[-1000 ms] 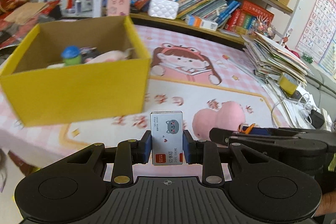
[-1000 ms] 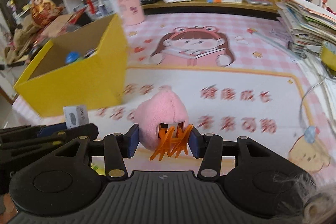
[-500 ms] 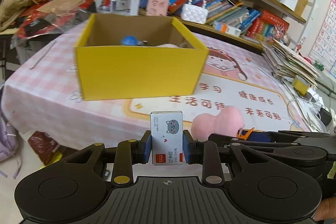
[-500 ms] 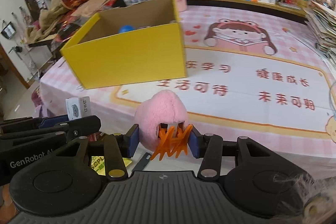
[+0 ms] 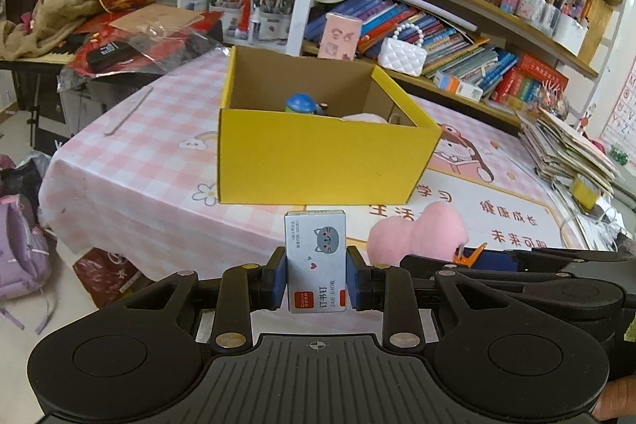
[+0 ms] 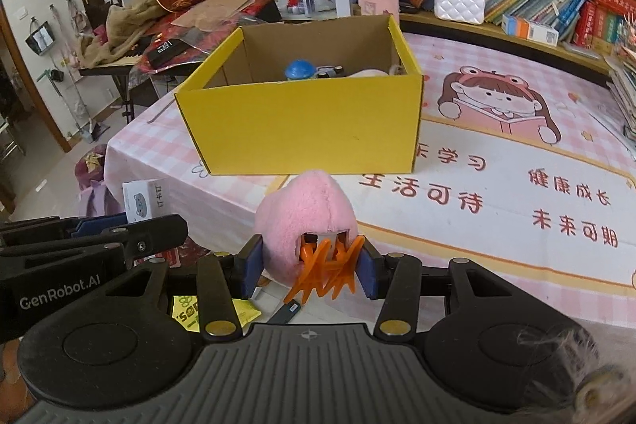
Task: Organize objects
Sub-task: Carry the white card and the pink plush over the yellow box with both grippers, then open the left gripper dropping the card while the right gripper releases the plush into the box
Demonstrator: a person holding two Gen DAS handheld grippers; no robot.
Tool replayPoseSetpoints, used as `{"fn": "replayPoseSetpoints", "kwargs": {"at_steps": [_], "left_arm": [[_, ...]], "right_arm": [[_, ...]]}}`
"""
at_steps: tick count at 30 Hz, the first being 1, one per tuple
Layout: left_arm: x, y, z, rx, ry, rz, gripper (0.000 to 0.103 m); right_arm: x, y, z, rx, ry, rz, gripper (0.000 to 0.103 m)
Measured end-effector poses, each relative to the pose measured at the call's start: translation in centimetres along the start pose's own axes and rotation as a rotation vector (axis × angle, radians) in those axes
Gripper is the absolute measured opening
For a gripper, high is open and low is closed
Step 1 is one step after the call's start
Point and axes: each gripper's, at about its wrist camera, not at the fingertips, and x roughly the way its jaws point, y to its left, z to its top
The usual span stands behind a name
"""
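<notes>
Left gripper [image 5: 316, 279]: jaws clamped on the side faces of a staple box [image 5: 316, 259] — light, stiff card, likely slick; it stands upright between them.

Right gripper [image 6: 309, 265]: jaws closed on a plush clip [image 6: 305, 221] — soft pink fluff over orange teeth, probably brittle; best held at the hard base.

Beyond both jaws, on the counter [image 6: 497, 193]: open yellow bin [image 6: 302, 130], part filled.

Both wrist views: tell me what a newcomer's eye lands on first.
The open yellow box stands out, sitting on the pink checked tablecloth straight ahead of both grippers, with a blue-capped toy poking up inside. Nearer, the right gripper clamps a fluffy pink hair clip, and the left gripper clamps a small staple box with a cat face.
</notes>
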Motion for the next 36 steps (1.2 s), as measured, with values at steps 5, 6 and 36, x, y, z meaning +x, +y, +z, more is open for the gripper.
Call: {"fn": "replayPoseSetpoints", "kwargs": {"at_steps": [5,6,36], "left_arm": [[0.1,0.6,0.4,-0.010,-0.012,0.021,0.028],[0.0,0.6,0.6,-0.008,-0.020,0.028,0.028],[12.9,-1.9,11.9,0.022,-0.104,0.213,0.028]], "right_arm": [[0.3,0.5,0.8,-0.022,-0.016,0.006,0.045],[0.3,0.5,1.1,-0.029,-0.026,0.008,0.045],[11.7,-4.6,16.1,-0.170,-0.130,0.040,0.046]]}}
